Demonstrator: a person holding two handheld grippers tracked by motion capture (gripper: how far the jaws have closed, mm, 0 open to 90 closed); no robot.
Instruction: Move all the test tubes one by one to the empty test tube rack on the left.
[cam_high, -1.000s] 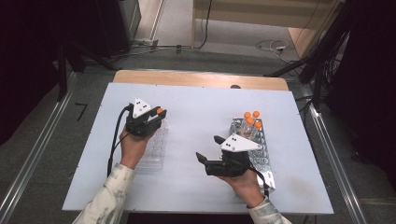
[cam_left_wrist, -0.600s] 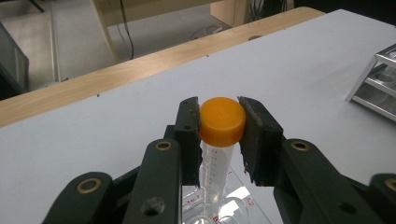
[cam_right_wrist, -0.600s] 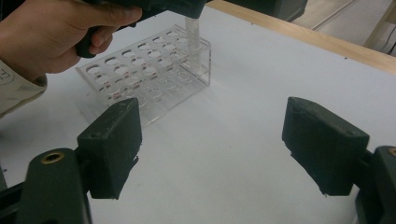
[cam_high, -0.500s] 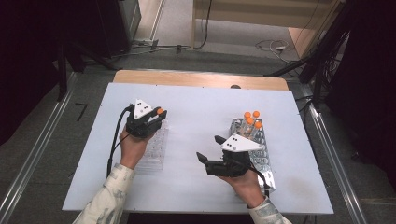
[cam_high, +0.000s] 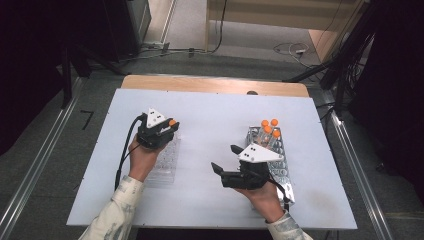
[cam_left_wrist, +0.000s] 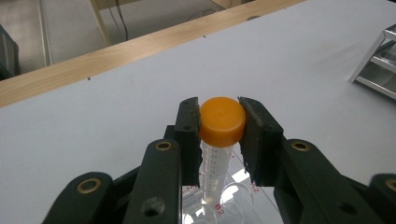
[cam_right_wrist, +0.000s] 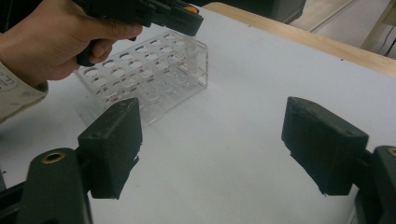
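Red labels are printed on the clear rack (cam_left_wrist: 219, 205) at the lower middle of the left gripper view; "B2" can be read twice.

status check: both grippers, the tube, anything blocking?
Left gripper shut on orange-capped clear plastic tube, over clear acrylic rack. Right gripper open, empty, beside metal rack. Nothing blocking.
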